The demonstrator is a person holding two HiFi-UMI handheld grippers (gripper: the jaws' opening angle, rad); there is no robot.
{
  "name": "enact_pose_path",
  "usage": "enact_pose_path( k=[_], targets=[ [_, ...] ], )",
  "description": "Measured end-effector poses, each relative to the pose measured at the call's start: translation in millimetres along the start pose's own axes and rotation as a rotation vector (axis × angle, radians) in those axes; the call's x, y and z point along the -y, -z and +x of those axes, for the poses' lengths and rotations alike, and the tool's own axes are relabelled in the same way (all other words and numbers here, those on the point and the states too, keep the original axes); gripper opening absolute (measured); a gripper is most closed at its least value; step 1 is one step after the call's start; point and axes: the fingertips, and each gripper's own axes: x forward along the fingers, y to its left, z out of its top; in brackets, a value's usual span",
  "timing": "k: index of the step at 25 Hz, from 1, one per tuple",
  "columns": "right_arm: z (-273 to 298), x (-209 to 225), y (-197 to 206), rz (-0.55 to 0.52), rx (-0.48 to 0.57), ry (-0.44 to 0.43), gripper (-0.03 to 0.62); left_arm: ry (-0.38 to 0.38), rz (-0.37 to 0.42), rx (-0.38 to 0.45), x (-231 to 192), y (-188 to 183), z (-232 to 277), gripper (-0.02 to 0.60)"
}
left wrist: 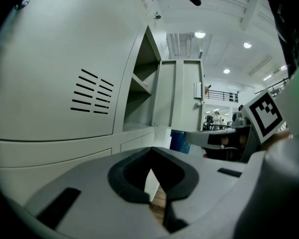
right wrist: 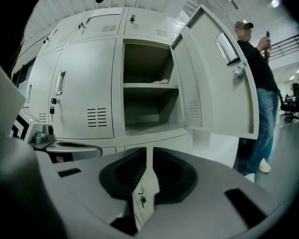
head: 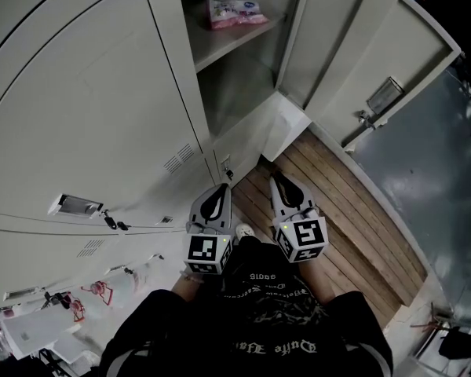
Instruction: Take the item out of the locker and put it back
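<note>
Your left gripper (left wrist: pixel 151 152) has its jaws closed tip to tip on nothing; your right gripper (right wrist: pixel 149 151) has its jaws all but closed, a thin slit left between the dark ribbed pads, and nothing sits in that slit either; both grippers hang low by your body, their bodies a smooth matte grey plastic. Below them runs a strip of brown floor boards (head: pixel 337 210), grained and laid in long planks. Beyond that stands the bank of pale painted-metal cabinets, flat-panelled, with slotted vents (right wrist: pixel 96 117); one locker (right wrist: pixel 144 116) stands open, its door (right wrist: pixel 214 93) swung wide to the right, a bright metal latch plate on it. Inside, a thin flat shelf (right wrist: pixel 149 86) splits the space in two; the item (head: pixel 235 12), a soft pink crinkly packet, lies on that shelf in the upper compartment, well apart from both grippers.

As for progress, you hold nothing and the packet is on the shelf, so either the take-out has not begun or the return is already made; the pictures do not settle which. A person (right wrist: pixel 259 83) in dark top and jeans stands past the door.
</note>
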Motion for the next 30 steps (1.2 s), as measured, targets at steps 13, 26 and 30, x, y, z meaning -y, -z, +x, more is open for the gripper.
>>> enact_pose_path(
  k=[13,26,30],
  targets=[
    [4,-14,1,-0.036,-0.001,-0.031,0.005,-0.01,0.001,-0.003,-2,4,-3,0.006],
    [9,-12,7,0.003,-0.01,-0.046,0.003,-0.025,0.002,-0.005,-9,3,-4,0.006],
    [9,-13,10,-0.014,-0.019,-0.045,0.003,-0.029,-0.002,-0.003,-10,2,-3,0.006]
  ],
)
